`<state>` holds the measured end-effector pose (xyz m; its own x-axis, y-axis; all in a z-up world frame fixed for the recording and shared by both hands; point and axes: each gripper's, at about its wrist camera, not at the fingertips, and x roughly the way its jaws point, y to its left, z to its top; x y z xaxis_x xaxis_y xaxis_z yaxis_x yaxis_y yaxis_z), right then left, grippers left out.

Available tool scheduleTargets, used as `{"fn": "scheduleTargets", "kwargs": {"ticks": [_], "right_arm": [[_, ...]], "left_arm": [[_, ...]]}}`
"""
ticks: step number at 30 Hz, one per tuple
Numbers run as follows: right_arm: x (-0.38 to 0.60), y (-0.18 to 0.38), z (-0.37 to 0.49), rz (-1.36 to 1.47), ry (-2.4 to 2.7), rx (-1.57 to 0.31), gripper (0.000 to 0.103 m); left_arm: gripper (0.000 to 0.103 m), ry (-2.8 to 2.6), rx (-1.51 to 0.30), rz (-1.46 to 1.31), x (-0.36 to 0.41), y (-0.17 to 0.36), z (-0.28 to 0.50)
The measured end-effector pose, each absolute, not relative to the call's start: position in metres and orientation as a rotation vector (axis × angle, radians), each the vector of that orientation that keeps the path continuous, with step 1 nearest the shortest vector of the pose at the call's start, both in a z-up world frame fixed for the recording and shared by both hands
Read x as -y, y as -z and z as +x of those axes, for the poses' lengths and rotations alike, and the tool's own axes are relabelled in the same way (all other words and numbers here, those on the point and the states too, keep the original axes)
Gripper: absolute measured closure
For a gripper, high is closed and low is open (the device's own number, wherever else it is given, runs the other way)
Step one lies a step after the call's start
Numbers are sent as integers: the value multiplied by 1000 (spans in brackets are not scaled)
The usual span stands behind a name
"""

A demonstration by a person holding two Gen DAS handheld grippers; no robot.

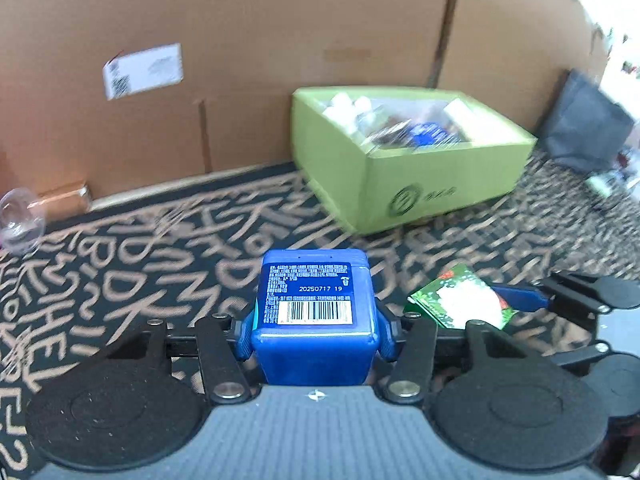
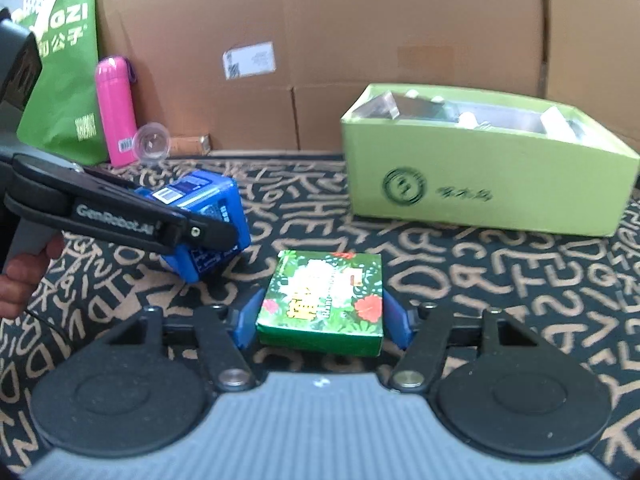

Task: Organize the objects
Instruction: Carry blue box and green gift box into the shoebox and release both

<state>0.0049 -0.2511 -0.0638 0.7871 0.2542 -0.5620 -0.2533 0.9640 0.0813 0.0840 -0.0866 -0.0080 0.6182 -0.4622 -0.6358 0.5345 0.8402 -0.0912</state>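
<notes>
Mid-task, by the look of it. The green box (image 2: 484,184) at the back, against the cardboard wall (image 2: 360,40), already holds a jumble of small items: white bits, something blue, clear packaging. Two more things are in hand and not yet in it, so the drop-off is left to do for both.

Left gripper (image 1: 316,330): blue pads press on both sides of the blue container (image 1: 316,304), barcode label facing up. It sits square between the fingers, pinched low on its sides, tipped forward. In the right wrist view the same container shows clamped and tilted, seemingly clear of the patterned mat (image 2: 480,280).

Right gripper (image 2: 322,320): jaws close around the flowery green packet (image 2: 326,296). The packet lies flat between the blue pads; contact looks made on both sides, though the left pad's touch is hard to confirm. Whether it is off the mat I cannot tell.

Green box stands ahead and to the right of both grippers, well apart from them.

Pink bottle (image 2: 116,112), green bag (image 2: 64,80) and a clear plastic cup (image 2: 152,144) remain at the far left, untouched; whether they belong to the task is unclear.
</notes>
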Motion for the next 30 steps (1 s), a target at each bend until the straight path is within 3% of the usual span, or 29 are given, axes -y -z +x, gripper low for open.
{"fn": "scheduleTargets", "kwargs": {"ticks": [8, 15, 30], "right_arm": [[302, 8, 6, -80, -127, -428, 40], [342, -24, 42, -123, -1, -330, 40], [364, 15, 145, -95, -30, -453, 39]], "left_arm": [[46, 735, -549, 109, 140, -48, 92], [46, 745, -521, 105, 208, -64, 136], [45, 689, -569, 120, 269, -40, 203]]}}
